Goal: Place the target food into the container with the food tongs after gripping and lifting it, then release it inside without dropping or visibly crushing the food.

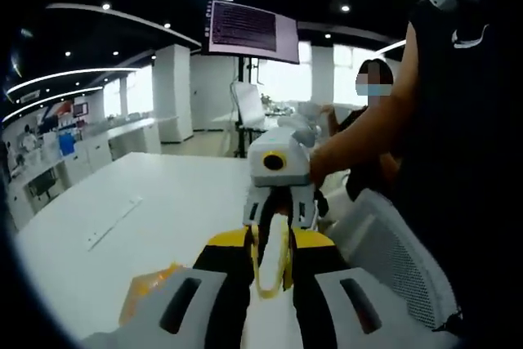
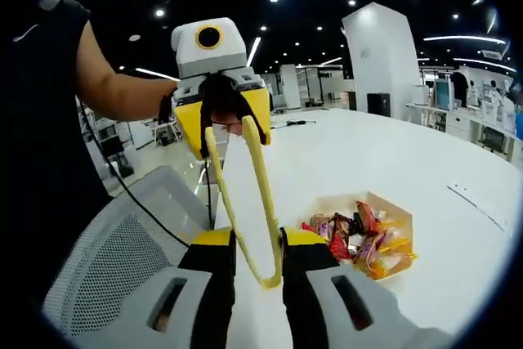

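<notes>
White tabletop [image 2: 392, 161] carries a container [image 2: 364, 234] of wrapped snacks. Both the right hand-held gripper [image 2: 258, 261] and the left hand-held gripper [image 1: 273, 261] are clamped on the yellow food tongs [image 2: 245, 202], which hang empty. Gripping, lifting and placing remain.

Yellow food tongs [image 2: 249, 202] held at both ends, open box [image 2: 391, 217] of wrapped snacks [image 2: 359, 239] on white table
</notes>
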